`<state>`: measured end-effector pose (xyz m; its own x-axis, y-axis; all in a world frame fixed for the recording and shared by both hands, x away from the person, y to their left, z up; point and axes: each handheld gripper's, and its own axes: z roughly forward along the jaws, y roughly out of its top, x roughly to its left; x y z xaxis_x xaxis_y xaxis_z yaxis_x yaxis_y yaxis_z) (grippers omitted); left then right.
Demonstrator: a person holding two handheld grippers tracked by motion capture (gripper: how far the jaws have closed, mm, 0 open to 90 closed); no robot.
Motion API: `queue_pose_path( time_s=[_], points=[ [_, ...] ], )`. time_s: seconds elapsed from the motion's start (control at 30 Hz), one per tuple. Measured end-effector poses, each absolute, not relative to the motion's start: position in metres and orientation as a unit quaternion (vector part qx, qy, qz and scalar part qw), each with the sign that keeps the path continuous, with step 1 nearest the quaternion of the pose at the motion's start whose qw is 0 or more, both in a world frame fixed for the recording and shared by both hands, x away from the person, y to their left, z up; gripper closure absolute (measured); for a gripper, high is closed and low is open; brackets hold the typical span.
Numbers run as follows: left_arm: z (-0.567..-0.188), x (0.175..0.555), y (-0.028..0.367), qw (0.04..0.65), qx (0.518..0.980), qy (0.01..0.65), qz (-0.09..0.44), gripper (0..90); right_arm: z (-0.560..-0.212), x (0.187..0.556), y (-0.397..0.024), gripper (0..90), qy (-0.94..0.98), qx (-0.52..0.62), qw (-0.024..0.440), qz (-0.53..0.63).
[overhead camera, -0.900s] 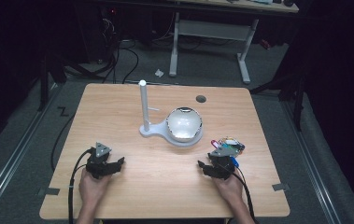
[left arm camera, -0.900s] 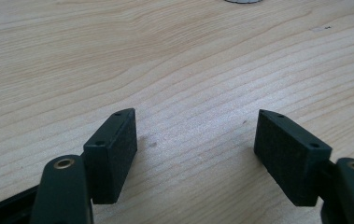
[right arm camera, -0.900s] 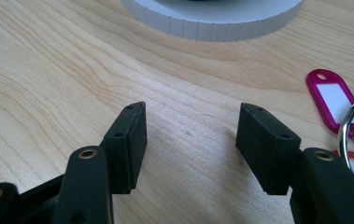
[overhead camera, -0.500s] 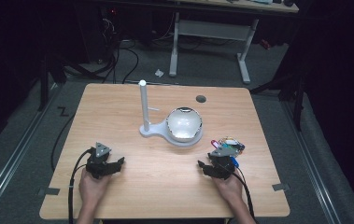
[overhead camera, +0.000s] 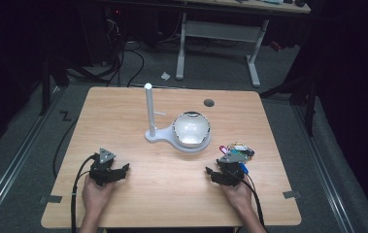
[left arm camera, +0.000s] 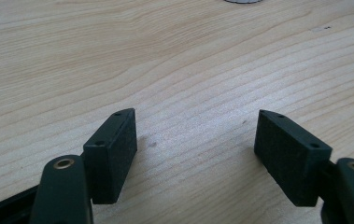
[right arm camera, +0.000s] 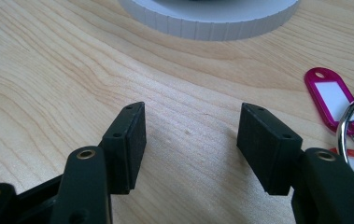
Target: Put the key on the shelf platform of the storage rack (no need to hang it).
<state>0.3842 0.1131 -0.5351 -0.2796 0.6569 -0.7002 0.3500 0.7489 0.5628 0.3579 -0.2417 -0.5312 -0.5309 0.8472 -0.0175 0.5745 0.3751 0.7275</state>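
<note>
A white stand (overhead camera: 157,135) with an upright post (overhead camera: 149,109) and a round base holding a shiny bowl (overhead camera: 191,129) sits mid-table. A bunch of keys with coloured tags (overhead camera: 238,148) lies right of it; its magenta tag (right arm camera: 332,99) and a metal ring (right arm camera: 352,125) appear in the right gripper view. My left gripper (overhead camera: 119,171) rests low on the table near the front left, open, nothing between its pads (left arm camera: 114,151). My right gripper (overhead camera: 212,173) rests at the front right, open and empty, just short of the keys and the stand's base (right arm camera: 212,21).
The wooden table (overhead camera: 123,111) has a dark round hole (overhead camera: 209,102) near its far edge. Tape marks (overhead camera: 50,199) sit at the front corners. Beyond the table are a desk frame (overhead camera: 220,34) and floor cables (overhead camera: 123,58).
</note>
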Motion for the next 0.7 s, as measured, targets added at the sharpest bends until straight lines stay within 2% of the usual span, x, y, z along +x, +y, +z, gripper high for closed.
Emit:
queue_pose_path(
  time_s=[0.7],
  points=[
    [-0.5351, 0.3842, 0.1132, 0.507, 0.320, 0.786, 0.151, 30.1, -0.5271, 0.3553, -0.2441, 48.4, 0.798, 0.451, 0.194, 0.350]
  ],
)
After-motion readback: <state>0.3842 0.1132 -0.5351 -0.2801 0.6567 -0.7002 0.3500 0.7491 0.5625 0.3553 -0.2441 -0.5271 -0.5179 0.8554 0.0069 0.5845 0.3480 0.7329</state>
